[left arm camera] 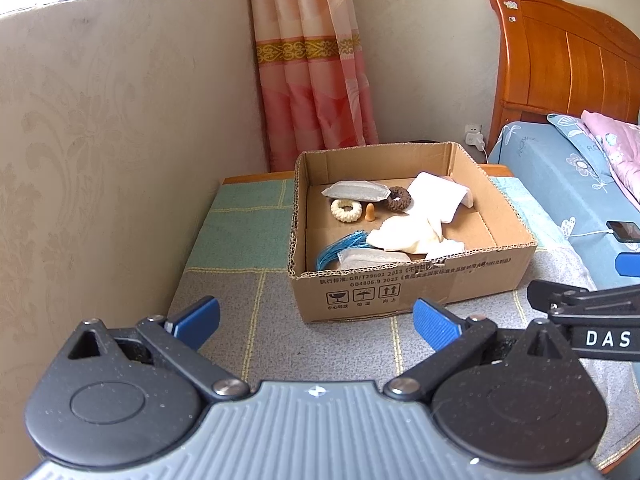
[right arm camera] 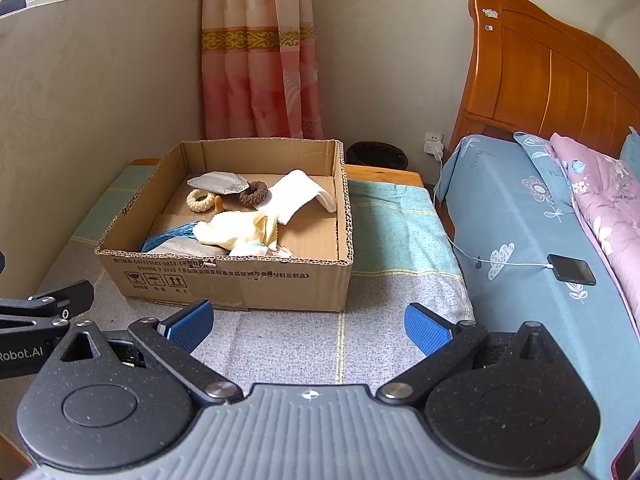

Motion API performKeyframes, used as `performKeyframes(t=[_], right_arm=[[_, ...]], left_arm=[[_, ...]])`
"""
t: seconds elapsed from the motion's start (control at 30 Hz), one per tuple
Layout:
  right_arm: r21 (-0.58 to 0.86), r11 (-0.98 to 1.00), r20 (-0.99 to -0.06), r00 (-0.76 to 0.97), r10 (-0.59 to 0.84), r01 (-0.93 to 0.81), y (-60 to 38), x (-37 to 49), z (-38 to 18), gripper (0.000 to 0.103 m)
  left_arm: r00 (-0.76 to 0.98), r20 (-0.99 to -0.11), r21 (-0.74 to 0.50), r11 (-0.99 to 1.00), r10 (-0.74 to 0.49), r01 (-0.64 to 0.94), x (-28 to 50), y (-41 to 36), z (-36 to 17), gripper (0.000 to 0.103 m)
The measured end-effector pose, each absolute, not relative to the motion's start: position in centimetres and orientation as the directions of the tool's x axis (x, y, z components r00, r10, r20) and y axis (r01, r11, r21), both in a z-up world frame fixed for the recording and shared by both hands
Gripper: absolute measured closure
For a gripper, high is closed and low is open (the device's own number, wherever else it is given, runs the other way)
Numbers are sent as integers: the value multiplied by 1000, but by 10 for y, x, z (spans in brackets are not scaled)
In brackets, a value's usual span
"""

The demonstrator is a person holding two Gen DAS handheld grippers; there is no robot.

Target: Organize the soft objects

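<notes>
At the bottom of both frames, the left gripper (left arm camera: 316, 320) and right gripper (right arm camera: 308, 324) are hanging with jaws spread wide, gripping nothing, over the checked cloth (right arm camera: 288, 340). Mid-frame, the cardboard box (right arm camera: 240, 280) is already holding the soft things: white cloths (right arm camera: 240, 232), hair ties (right arm camera: 253, 193), blue cord (left arm camera: 340, 246). Nothing soft is lying outside, so the sorting is looking nearly finished.

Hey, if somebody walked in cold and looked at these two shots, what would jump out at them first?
Probably the open cardboard box on the checked blanket, holding a jumble of soft things: a white sock, a cream cloth, a brown scrunchie, a cream scrunchie and blue string. Next, both tongs, left and right, open with blue pads, short of the box. To the right, the orange wooden headboard above blue bedding with a charging phone.
</notes>
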State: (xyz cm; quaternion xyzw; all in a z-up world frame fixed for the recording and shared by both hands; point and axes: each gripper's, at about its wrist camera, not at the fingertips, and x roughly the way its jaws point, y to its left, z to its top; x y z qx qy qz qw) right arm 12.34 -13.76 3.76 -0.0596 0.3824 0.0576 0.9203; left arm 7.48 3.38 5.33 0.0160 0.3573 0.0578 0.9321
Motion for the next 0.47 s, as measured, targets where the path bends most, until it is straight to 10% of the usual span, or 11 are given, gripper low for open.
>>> performKeyframes(t=[0.47], right_arm=[[-64, 985, -708, 703, 70, -163, -136, 120, 39, 0]], left_arm=[[742, -659, 70, 993, 121, -100, 75, 35, 56, 1]])
